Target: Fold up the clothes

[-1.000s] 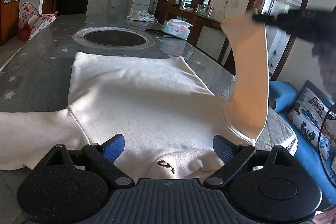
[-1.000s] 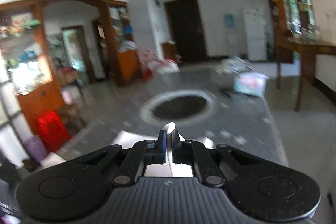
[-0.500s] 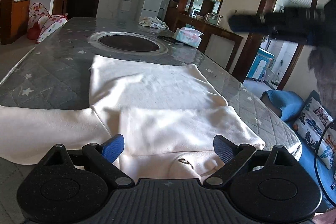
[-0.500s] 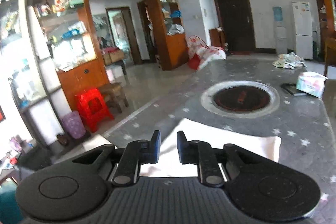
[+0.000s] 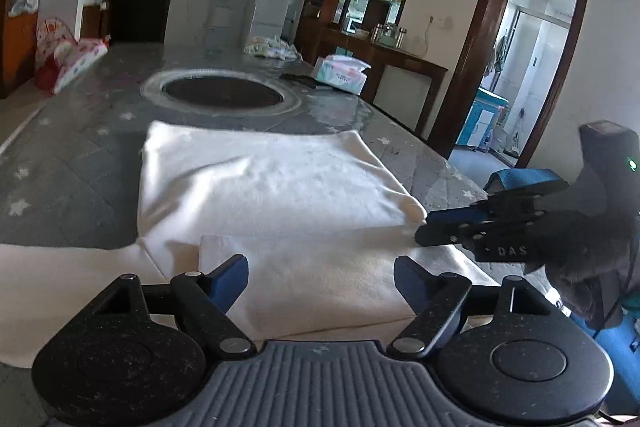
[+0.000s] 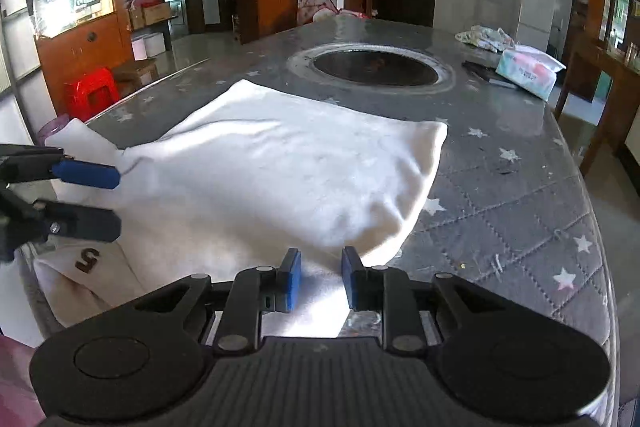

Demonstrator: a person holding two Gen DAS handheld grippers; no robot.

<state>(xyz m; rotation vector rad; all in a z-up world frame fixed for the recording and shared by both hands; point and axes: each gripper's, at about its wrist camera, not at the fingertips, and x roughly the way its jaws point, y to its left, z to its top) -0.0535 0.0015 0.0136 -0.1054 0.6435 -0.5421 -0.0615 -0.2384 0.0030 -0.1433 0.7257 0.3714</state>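
Note:
A cream long-sleeved top (image 5: pixel 272 195) lies flat on the grey quilted table (image 5: pixel 72 163). Its right sleeve (image 5: pixel 328 279) is folded across the chest. Its left sleeve (image 5: pixel 60 275) is spread out to the left. My left gripper (image 5: pixel 322 277) is open and empty over the collar end. My right gripper (image 6: pixel 318 277) is open just above the folded sleeve at the shoulder. It also shows in the left wrist view (image 5: pixel 436 227). The top also shows in the right wrist view (image 6: pixel 280 175), with my left gripper (image 6: pixel 96 199) open at the left.
A round dark hotplate (image 5: pixel 222 93) is set in the table beyond the top. A tissue pack (image 5: pixel 340 75) and a bundle of cloth (image 5: pixel 272 47) lie at the far end. A blue sofa (image 5: pixel 520 179) stands off the table's right edge.
My right gripper carried the right sleeve over the chest, laid it down and opened. It has come down low by the shoulder. The left gripper stayed open in place.

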